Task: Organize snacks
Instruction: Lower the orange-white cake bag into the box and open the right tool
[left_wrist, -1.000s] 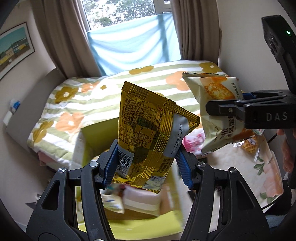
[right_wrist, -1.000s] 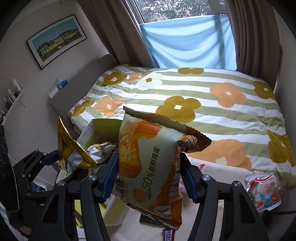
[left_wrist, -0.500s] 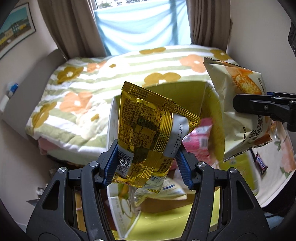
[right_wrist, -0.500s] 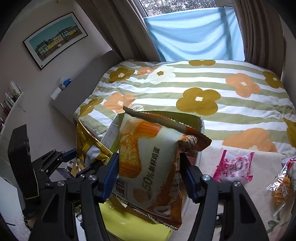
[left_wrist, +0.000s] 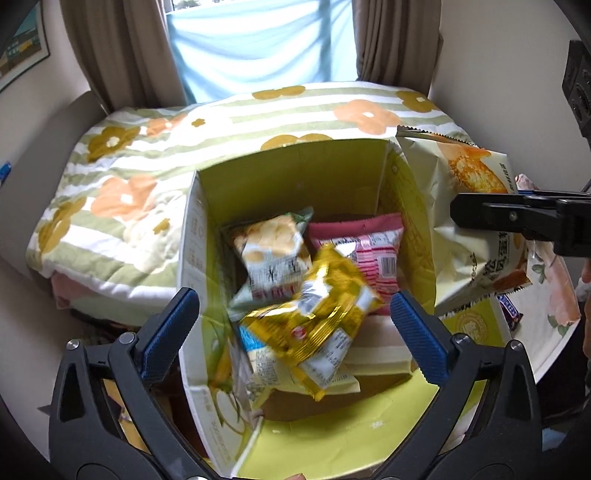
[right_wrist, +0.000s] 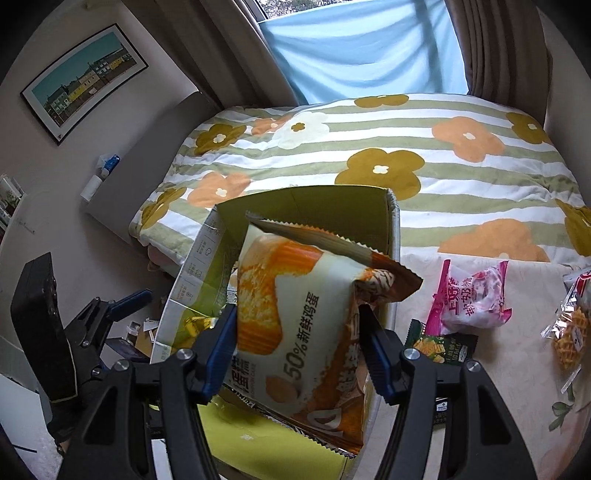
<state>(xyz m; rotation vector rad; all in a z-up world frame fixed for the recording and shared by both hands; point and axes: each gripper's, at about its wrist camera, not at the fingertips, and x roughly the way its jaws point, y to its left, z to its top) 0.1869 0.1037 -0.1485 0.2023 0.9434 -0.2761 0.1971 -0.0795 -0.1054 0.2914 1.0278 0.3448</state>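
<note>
Gold snack bag (left_wrist: 314, 325), clamped upright in the left gripper (left_wrist: 295, 328) a second ago, now loose inside the yellow-green cardboard box (left_wrist: 295, 173), blurred, lying tilted atop other packets at lower centre of the left wrist frame. Jaws just sprung apart; blue pads spread wide at either side, touching nothing, bag below and between them. Box far larger in view than before, filling mid-frame. Beneath the gold bag: a white-and-green packet (left_wrist: 273, 254) and a pink packet (left_wrist: 373, 247).

Left gripper pitched steeply down over the box mouth.

Right gripper (right_wrist: 299, 350) clenched on the orange-and-cream cake bag (right_wrist: 295, 332), same grasp as earlier, bag upright, hanging over the box's right edge. Also angled down.

On the floral cloth (right_wrist: 517, 369), right side of right wrist frame: pink sweet packet (right_wrist: 472, 295), dark green packet (right_wrist: 439, 347), waffle packet (right_wrist: 572, 332).
</note>
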